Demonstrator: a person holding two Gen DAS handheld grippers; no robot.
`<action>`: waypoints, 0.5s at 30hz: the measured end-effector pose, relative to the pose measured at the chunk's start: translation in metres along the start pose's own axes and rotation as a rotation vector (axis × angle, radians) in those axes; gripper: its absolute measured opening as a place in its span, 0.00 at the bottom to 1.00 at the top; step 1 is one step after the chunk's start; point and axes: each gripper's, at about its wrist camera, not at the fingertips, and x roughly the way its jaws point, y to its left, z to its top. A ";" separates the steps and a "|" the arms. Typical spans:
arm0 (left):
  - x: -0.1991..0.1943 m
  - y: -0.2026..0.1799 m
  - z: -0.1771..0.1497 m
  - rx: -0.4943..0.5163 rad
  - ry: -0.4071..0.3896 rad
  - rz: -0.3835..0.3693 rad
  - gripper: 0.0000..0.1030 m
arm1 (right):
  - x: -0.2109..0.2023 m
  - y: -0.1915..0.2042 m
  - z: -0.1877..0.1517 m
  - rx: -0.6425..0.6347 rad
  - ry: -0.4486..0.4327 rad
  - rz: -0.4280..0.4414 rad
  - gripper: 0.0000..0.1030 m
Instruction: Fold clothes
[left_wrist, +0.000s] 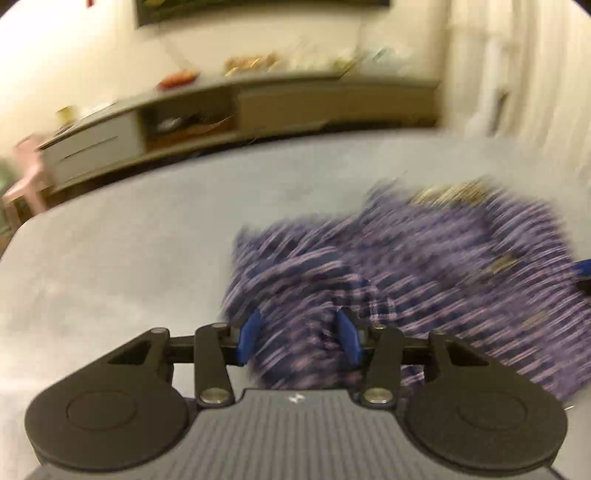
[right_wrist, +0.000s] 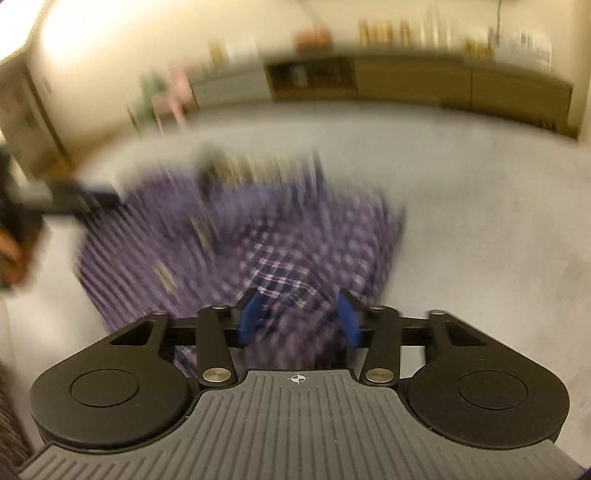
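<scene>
- The plaid shirt (left_wrist: 424, 266), purple and dark blue with pale lines, lies rumpled on a pale grey bed (left_wrist: 129, 240); in the left wrist view it fills the centre and right of the frame, and in the right wrist view it sits at centre and centre left.
- Both views are badly smeared by blur, so folds, collar and sleeves cannot be told apart with any certainty.
- The left tongs (left_wrist: 299, 334) sit at the bottom centre of their own view, blue pads parted, with shirt cloth seen in the gap between them; the pads do not press on it, so these tongs are released.
- The right tongs (right_wrist: 300, 319) sit at the bottom centre of their view, blue pads also apart, with a raised fold of plaid cloth between them; the pads stand clear of the cloth on both sides, so these too are released.
- In the right wrist view, a dark blurred shape at the left edge is the other tool, with a hand (right_wrist: 13, 254) behind it.
- In the left wrist view, a bit of blue shows at the right edge over the shirt.
- A long low cabinet (left_wrist: 288, 107) runs along the cream wall across the upper part of both views, with small blurred items on top.
</scene>
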 end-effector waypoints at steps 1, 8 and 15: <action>0.004 0.005 -0.003 -0.024 0.002 0.005 0.55 | 0.003 -0.002 -0.004 -0.003 -0.017 -0.020 0.37; -0.039 0.002 -0.009 -0.066 -0.094 -0.001 0.53 | -0.061 0.015 -0.004 0.018 -0.162 0.040 0.41; -0.029 0.005 -0.005 -0.084 -0.081 -0.005 0.53 | -0.008 0.041 -0.013 -0.127 -0.006 -0.034 0.40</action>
